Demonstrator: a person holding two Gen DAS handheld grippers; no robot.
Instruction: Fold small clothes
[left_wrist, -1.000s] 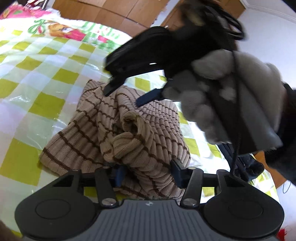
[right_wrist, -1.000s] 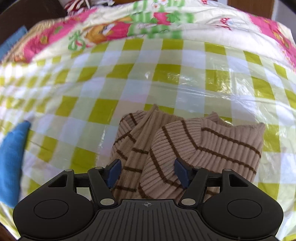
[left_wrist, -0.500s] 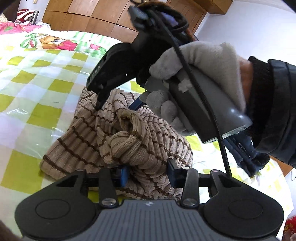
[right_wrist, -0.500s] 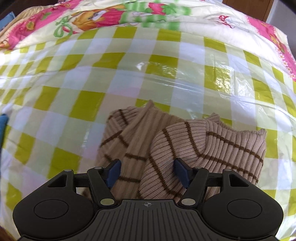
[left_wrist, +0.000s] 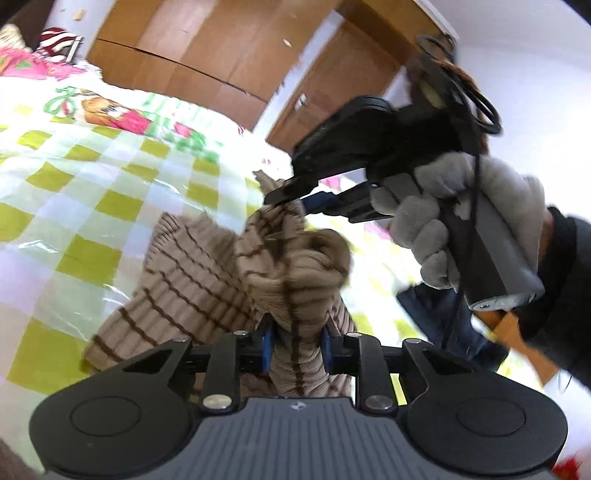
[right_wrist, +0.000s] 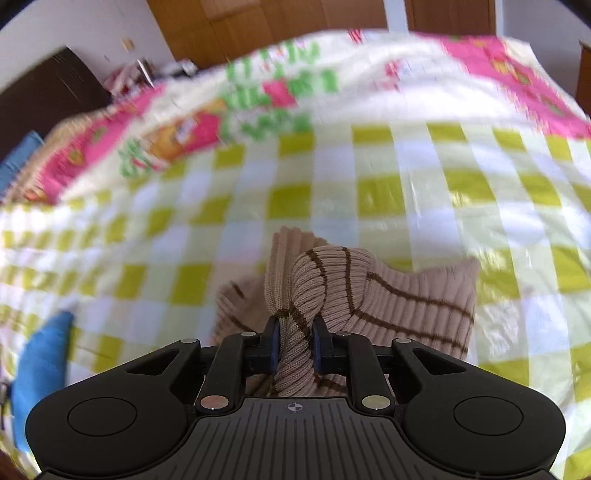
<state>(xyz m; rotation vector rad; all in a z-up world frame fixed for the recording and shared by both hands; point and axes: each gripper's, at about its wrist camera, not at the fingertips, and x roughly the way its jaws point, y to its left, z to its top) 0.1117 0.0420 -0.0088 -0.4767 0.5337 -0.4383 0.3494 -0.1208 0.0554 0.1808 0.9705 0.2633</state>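
Note:
A beige ribbed sweater with thin brown stripes lies bunched on the bed, partly lifted. My left gripper has a thick fold of it between its blue pads, and its jaws are closing on the knit. Above and beyond it, held by a grey-gloved hand, my right gripper pinches the sweater's raised upper edge. In the right wrist view the right gripper shows a narrow ridge of the sweater squeezed between its pads, its jaws closing too.
The bed carries a yellow-green checked plastic sheet and a pink cartoon quilt farther back. A blue cloth lies at the left edge. A dark blue garment sits to the right. Wooden wardrobe doors stand behind.
Both grippers have gone from wide apart to pinched on folds of the sweater. The right gripper has risen and pulled the knit up off the bed into a peak.

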